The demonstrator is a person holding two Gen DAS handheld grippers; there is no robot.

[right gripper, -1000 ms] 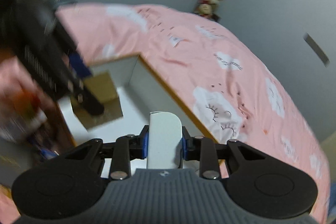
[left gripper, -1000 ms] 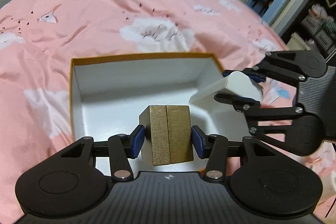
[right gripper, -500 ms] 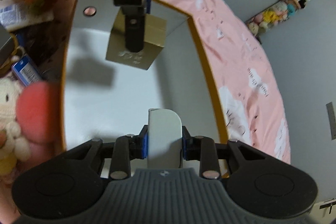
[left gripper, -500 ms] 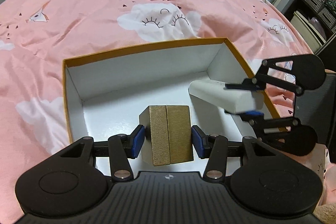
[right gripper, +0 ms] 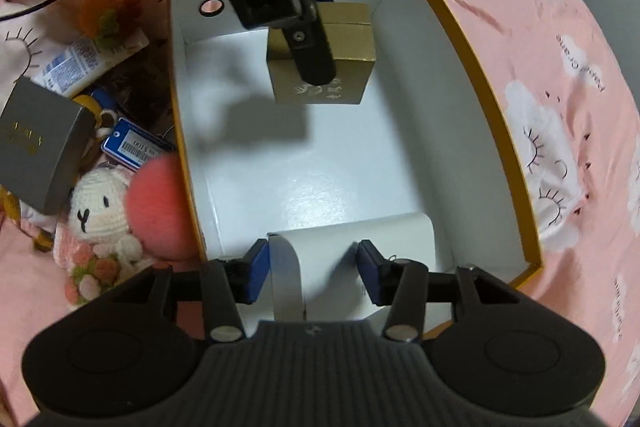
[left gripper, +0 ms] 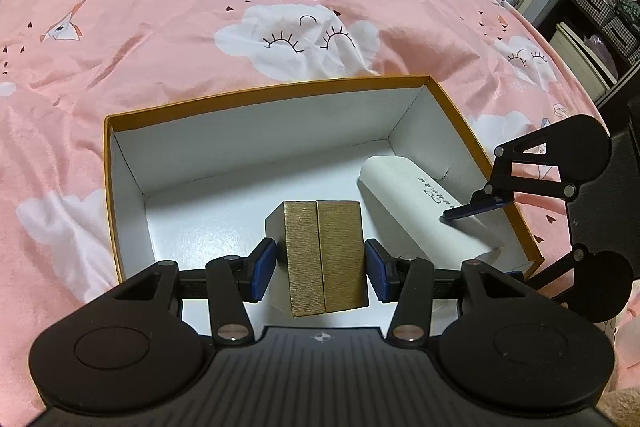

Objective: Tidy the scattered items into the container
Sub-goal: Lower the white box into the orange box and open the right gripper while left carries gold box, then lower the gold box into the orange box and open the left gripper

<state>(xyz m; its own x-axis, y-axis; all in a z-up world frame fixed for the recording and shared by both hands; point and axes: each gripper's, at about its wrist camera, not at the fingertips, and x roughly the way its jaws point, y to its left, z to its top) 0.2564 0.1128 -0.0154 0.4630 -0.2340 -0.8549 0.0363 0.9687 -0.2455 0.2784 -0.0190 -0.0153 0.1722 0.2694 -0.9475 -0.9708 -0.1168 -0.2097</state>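
L tool [left gripper: 320,263] reaches over the box's [left gripper: 256,95] near edge, pads apart beside the gold box [left gripper: 324,259], gap each side. R tool [right gripper: 310,263], lower centre, pads spread, straddles the white case [right gripper: 360,239] lying inside the box w/ the gold one, on the bed [left gripper: 160,27].

My right tool [right gripper: 312,269] hangs over the near end of the orange-rimmed box [right gripper: 516,163], its blue pads [right gripper: 256,267] spread apart on either side of the white case [right gripper: 360,251], which lies on the white floor. At twelve o'clock my left tool [right gripper: 308,39] has the gold box [right gripper: 324,67] between its pads above the floor. Outside the box at nine o'clock lie a knitted white bunny [right gripper: 100,215], a pink ball [right gripper: 160,203] and a grey box [right gripper: 40,151] on the bed [right gripper: 580,87].
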